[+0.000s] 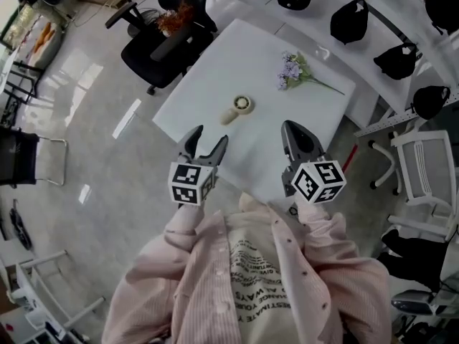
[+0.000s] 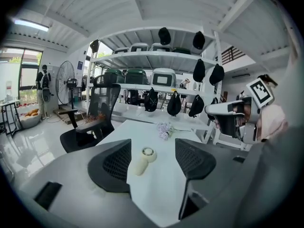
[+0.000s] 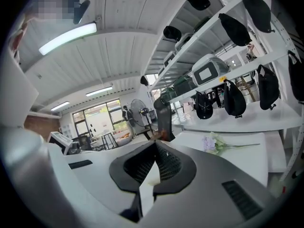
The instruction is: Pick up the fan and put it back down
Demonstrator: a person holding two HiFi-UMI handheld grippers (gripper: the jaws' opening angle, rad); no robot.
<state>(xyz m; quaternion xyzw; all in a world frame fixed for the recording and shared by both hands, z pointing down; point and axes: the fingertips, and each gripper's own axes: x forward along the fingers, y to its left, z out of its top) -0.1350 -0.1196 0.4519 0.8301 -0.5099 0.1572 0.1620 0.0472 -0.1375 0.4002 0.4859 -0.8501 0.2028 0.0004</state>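
Note:
A small cream hand-held fan lies on its side on the white table, head toward the far right. My left gripper hovers open just short of the near table edge, a little nearer than the fan. In the left gripper view the fan shows between the spread jaws of that gripper, still ahead of them and untouched. My right gripper is shut with nothing in it, off to the fan's right. In the right gripper view its jaws meet tip to tip.
A sprig of purple flowers lies at the table's far right corner. A black office chair stands at the table's left side. Black caps line a shelf beyond it, and a white chair is at the right.

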